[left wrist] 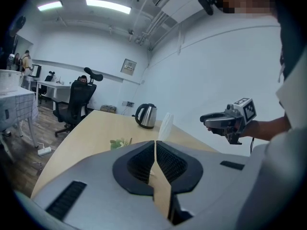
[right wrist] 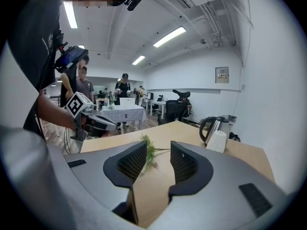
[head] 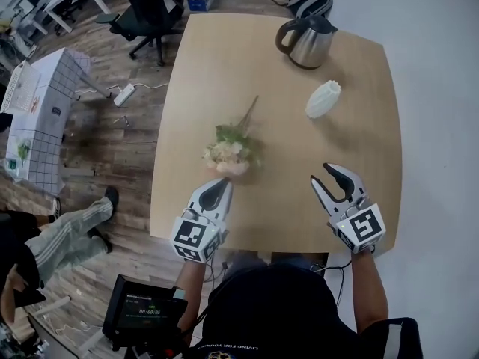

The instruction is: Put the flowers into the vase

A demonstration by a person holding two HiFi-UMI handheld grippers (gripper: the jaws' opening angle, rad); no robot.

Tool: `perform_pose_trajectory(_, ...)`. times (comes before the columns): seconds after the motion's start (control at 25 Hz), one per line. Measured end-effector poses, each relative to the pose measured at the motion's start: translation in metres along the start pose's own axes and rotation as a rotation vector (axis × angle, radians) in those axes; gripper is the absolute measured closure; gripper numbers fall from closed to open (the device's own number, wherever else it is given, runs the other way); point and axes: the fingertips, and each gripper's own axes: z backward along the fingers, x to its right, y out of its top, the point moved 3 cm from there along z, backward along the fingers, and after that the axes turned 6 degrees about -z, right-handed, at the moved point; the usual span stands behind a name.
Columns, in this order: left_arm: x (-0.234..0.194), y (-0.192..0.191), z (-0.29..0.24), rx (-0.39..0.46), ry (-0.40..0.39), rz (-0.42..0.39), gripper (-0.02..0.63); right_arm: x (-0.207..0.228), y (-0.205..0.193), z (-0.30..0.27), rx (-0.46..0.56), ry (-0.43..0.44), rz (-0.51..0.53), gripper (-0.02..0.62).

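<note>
Okay so, flowers (head: 230, 152): lying flat on the table (head: 217, 58), toward the near edge on my left side, nothing gripping them.
Long axis: runs diagonally, with the blooms at my end and the bare stem pointing away and slightly right.
Left gripper (head: 222, 183): jaws pressed together, empty, tips just beside the blooms; I can't tell if they touch.
Right gripper (head: 322, 173): jaws apart with nothing between them, over bare tabletop, well apart from the flowers.
Vase (head: 323, 99): white, ribbed, upright, near the kettle (head: 307, 41), apart from the stem.
Surface: pale wood top, rounded corners.
Room: wood floor (head: 112, 148), black office chair (head: 150, 6) past the far edge, checked tablecloth (head: 45, 103) off left, white wall (left wrist: 216, 71) on the right.
</note>
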Motion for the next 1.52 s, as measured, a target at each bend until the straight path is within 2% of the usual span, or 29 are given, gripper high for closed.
perform_pose_trajectory(0.36, -0.01, -0.003, -0.007, -0.017, 0.049, 0.005, 0.609, -0.001, 0.009, -0.044, -0.012, 0.096, 0.021, 0.46)
perform_pose_trajectory(0.6, -0.017, -0.002, -0.016, -0.031, 0.062, 0.004, 0.609, -0.009, 0.013, -0.079, -0.035, 0.182, 0.081, 0.451)
perform_pose_trajectory(0.8, -0.017, -0.004, -0.02, -0.036, 0.065, 0.027, 0.601, -0.023, 0.009, -0.104, -0.072, 0.261, 0.145, 0.437)
perform_pose_trajectory(0.92, -0.022, -0.011, -0.025, -0.046, 0.053, 0.045, 0.52, -0.035, 0.001, -0.123, -0.095, 0.311, 0.191, 0.426)
perform_pose_trajectory(1.16, -0.033, -0.016, -0.025, -0.058, 0.081, 0.059, 0.518, -0.057, -0.014, -0.154, -0.15, 0.402, 0.285, 0.405)
perform_pose_trajectory(1.52, -0.05, -0.023, -0.022, -0.069, 0.126, 0.078, 0.517, -0.072, -0.032, -0.185, -0.197, 0.483, 0.432, 0.397)
